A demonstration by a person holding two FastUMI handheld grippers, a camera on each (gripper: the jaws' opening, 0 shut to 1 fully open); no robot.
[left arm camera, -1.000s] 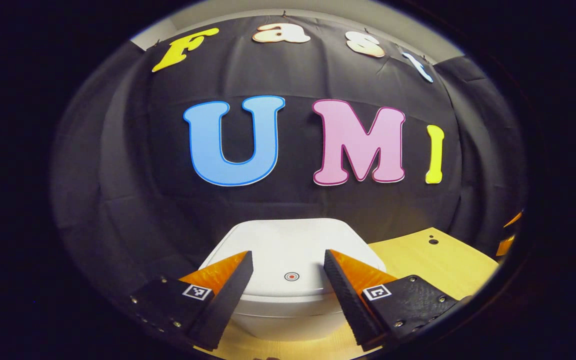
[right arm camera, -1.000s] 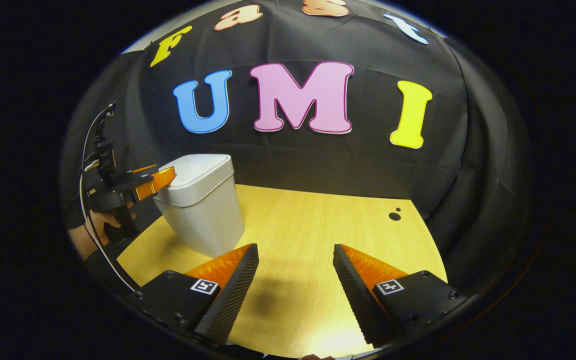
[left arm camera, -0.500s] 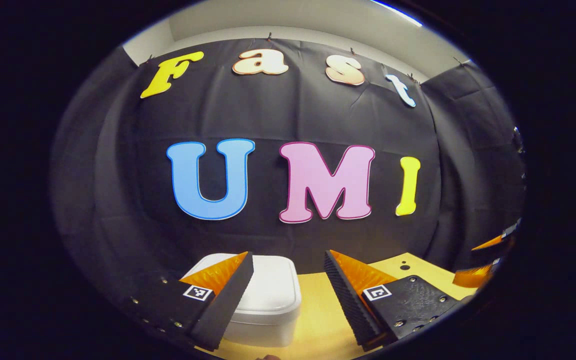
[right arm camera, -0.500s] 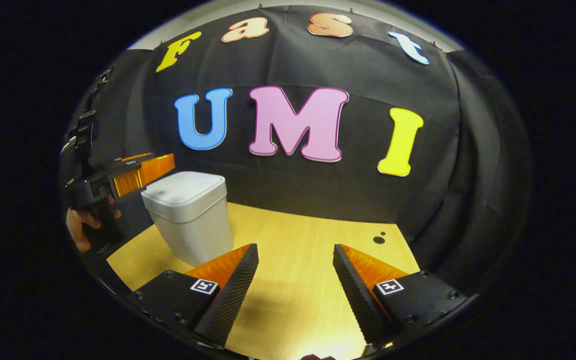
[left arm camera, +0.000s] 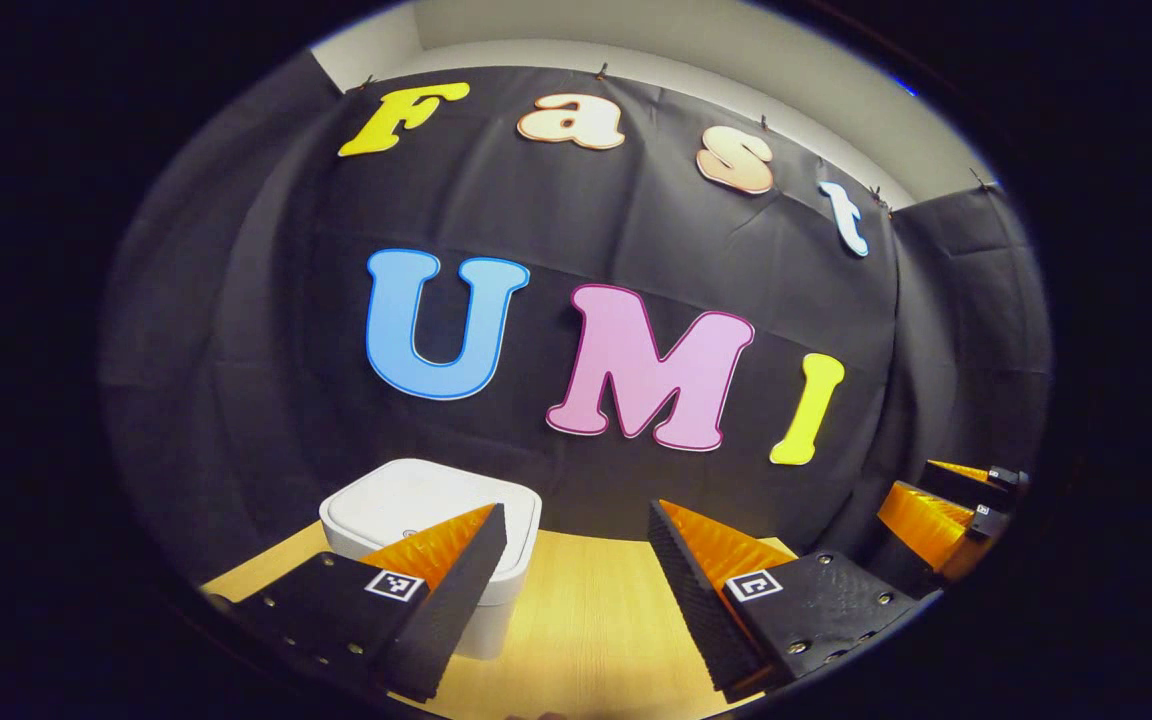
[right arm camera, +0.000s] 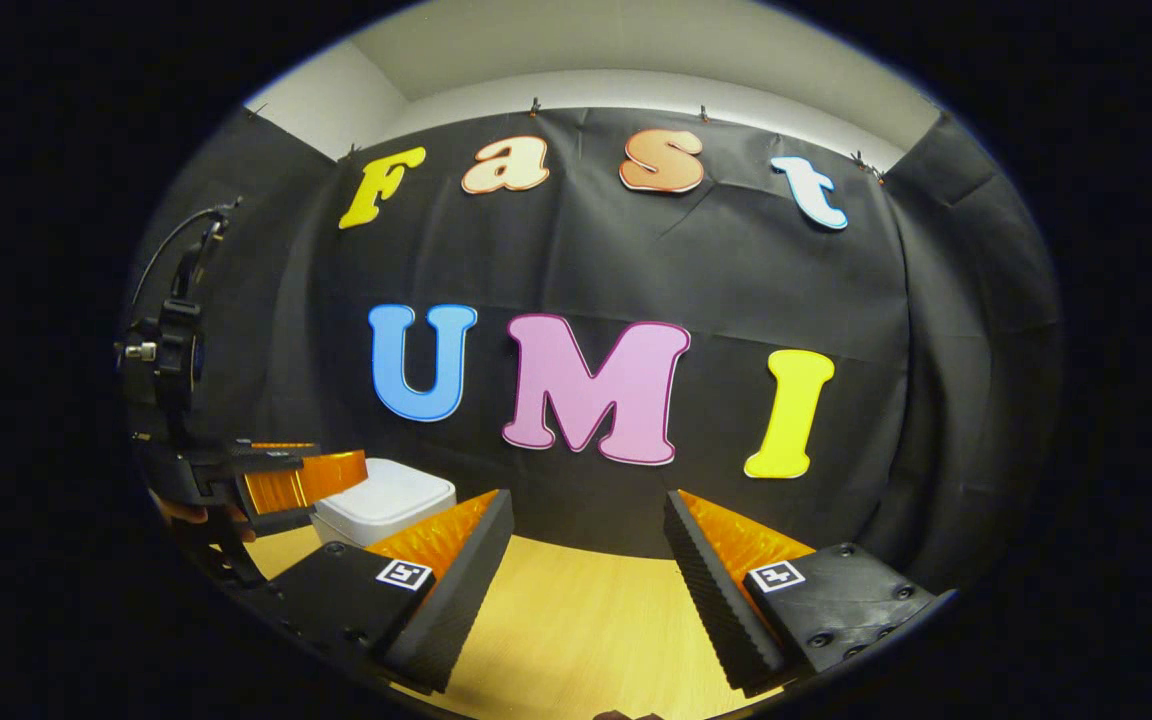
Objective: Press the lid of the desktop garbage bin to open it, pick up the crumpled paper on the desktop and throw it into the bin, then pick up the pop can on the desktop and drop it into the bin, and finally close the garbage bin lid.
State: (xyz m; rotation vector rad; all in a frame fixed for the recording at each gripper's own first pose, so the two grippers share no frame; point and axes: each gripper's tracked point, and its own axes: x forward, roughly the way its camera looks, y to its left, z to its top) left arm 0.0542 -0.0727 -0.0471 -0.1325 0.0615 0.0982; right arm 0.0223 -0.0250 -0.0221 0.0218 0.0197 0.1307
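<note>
Holding both claws wide, gripping nothing: left gripper point(left arm camera: 576, 585), right gripper point(right arm camera: 586, 570) above light wooden desktop point(right arm camera: 576, 630); white plastic lidded bin point(left arm camera: 406, 500) closed.

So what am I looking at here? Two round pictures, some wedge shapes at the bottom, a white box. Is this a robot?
No robot: a person holds a two-finger tool in each hand, and a wide-angle camera rides on each. In the left gripper view, the wedges at the bottom are the left tool, open and holding nothing. The right gripper view shows the right tool, also open and empty, with the left one off to the side. The white box is a small garbage bin, lid closed, standing on a wooden table. Behind hangs black cloth.
</note>
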